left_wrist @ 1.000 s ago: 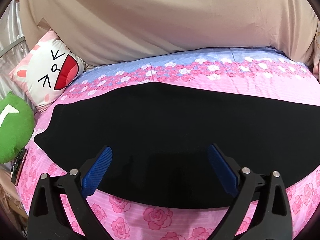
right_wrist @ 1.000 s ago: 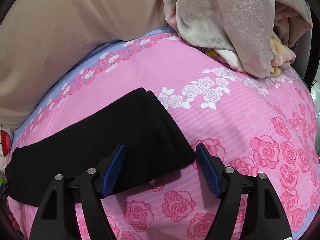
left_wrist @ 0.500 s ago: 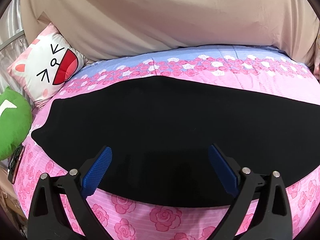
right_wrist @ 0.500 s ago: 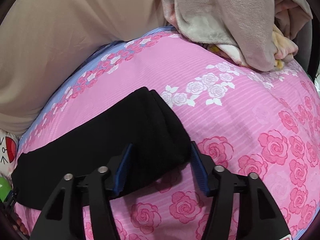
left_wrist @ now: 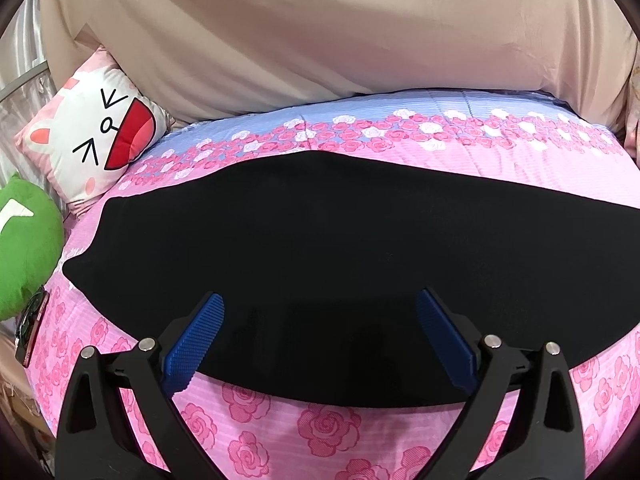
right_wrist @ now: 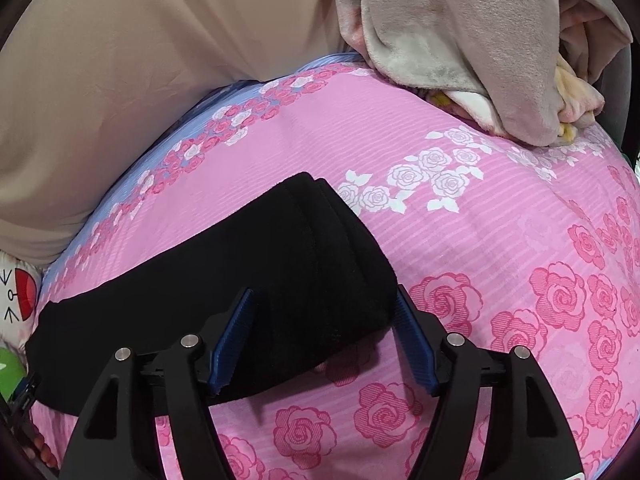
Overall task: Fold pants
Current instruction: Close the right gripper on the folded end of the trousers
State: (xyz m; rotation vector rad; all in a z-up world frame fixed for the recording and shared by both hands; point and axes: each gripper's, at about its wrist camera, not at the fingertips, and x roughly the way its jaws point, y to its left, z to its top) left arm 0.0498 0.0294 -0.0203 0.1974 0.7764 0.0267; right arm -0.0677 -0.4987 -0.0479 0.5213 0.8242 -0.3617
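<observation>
Black pants (left_wrist: pixel 340 232) lie flat and long across the pink rose bedspread (left_wrist: pixel 320 432). My left gripper (left_wrist: pixel 320 300) is open, its blue pads (left_wrist: pixel 192 340) spread over the pants' near edge around the middle. In the right wrist view the pants' right end (right_wrist: pixel 312 256) shows stacked layers. My right gripper (right_wrist: pixel 324 300) is open but narrower, its pads (right_wrist: pixel 232 332) either side of that end's near corner, low on the cloth. Neither holds the fabric.
A cat-face pillow (left_wrist: pixel 96 136) and a green plush (left_wrist: pixel 24 248) sit at the left. A phone (left_wrist: pixel 32 328) lies at the bed's left edge. A beige sheet (left_wrist: pixel 320 32) hangs behind. A grey and pink blanket pile (right_wrist: pixel 480 40) sits at the right.
My right gripper moved forward and down onto the pants' end and its jaws narrowed around it. My left gripper drifted slightly; its jaws stay wide.
</observation>
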